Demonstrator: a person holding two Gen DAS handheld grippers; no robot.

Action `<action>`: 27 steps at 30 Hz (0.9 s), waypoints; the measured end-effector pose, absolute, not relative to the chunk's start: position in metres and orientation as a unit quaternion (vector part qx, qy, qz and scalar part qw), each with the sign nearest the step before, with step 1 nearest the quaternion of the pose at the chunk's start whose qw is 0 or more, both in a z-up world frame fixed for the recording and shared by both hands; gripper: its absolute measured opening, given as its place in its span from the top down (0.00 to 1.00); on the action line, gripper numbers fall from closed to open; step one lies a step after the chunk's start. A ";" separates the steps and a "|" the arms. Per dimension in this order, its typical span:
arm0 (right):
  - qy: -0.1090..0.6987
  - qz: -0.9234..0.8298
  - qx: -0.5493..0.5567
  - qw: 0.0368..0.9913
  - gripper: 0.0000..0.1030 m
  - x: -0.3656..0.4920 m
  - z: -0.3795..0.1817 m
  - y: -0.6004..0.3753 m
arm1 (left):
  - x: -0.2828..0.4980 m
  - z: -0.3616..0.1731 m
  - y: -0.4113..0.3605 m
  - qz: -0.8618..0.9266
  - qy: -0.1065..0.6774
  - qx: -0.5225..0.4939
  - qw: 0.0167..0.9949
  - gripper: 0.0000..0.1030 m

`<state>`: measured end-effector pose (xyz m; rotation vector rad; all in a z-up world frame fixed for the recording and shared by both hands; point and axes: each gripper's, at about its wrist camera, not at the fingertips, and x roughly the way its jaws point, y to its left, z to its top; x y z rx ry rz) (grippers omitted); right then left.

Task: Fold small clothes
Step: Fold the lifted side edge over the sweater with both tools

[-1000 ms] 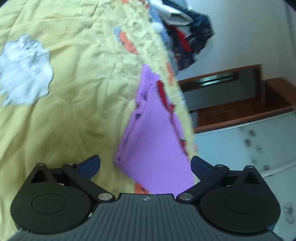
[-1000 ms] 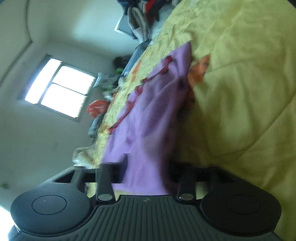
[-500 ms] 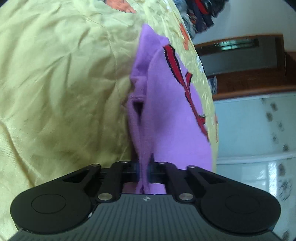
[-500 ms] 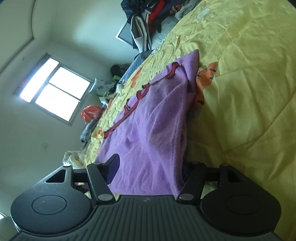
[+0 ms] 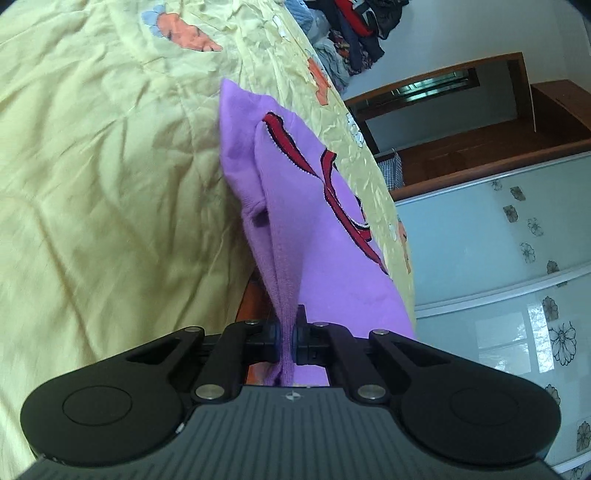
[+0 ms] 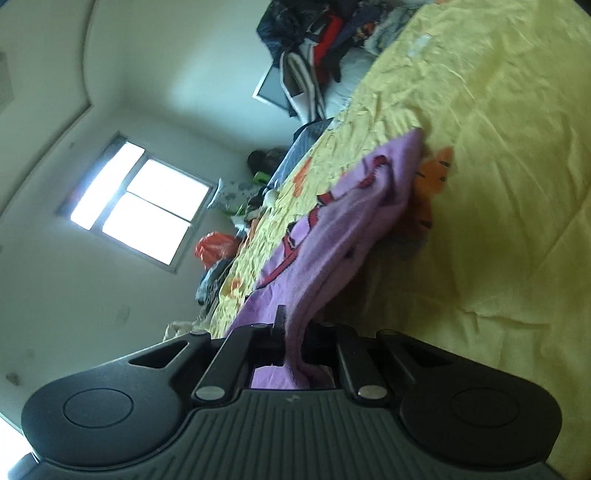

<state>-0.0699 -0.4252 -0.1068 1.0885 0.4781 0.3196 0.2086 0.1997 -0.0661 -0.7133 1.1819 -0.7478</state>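
- Left wrist view: my left hand-held gripper (image 5: 286, 341) sits at the lower centre of the frame with its fingers pressed together on a bunched edge of the purple garment (image 5: 295, 206), so that corner is pinched.
- From that pinch the garment runs away from me toward the upper centre of the frame, its long axis pointing almost straight ahead along the fingers, its red trim (image 5: 332, 184) on the right-hand face.
- Right wrist view: my right hand-held gripper (image 6: 293, 339) is likewise closed on purple cloth at the lower centre, and the purple garment (image 6: 332, 236) stretches from it up to the right across the yellow bedspread (image 6: 498, 184).
- Both hands hold near edges, so neither is clearly nearer the free end. I judge the far end, still lying on the bed, is what the next fold turns on.
- The near part looks lifted off the yellow bedspread (image 5: 110, 184), though I cannot tell how far.
- Around it: a heap of dark clothes (image 5: 354, 29) sits at the top of the left view, well apart from the garment, and shows again as a heap of dark clothes (image 6: 317, 55) at the top of the right view.
- A wardrobe with flower-printed doors (image 5: 517, 277) fills the right of the left view, off the bed, while a window (image 6: 136, 199) lights the left of the right view.
- Nothing lies on the bedspread between the grippers and the garment's far end, so I judge the path clear.
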 end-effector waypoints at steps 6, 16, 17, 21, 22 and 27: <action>0.247 0.151 0.493 0.820 0.95 -0.099 -0.103 -0.427 | 0.161 -0.067 0.219 -0.316 0.538 -0.335 0.706 0.96; 0.337 0.017 0.280 0.899 0.17 -0.147 -0.065 -0.415 | 0.100 -0.065 0.265 -0.226 0.542 -0.266 0.765 0.67; 0.320 0.000 0.240 0.917 0.08 -0.147 -0.053 -0.410 | 0.097 -0.048 0.257 -0.214 0.526 -0.221 0.793 0.35; 0.299 0.022 0.191 0.935 0.08 -0.093 -0.030 -0.390 | 0.088 0.005 0.185 -0.234 0.426 -0.091 0.869 0.01; 0.298 0.011 0.168 0.940 0.08 -0.072 -0.030 -0.387 | 0.089 0.012 0.155 -0.235 0.407 -0.058 0.881 0.01; 0.345 0.001 0.143 0.928 0.15 0.036 -0.048 -0.380 | 0.094 -0.010 0.038 -0.210 0.360 0.037 0.908 0.02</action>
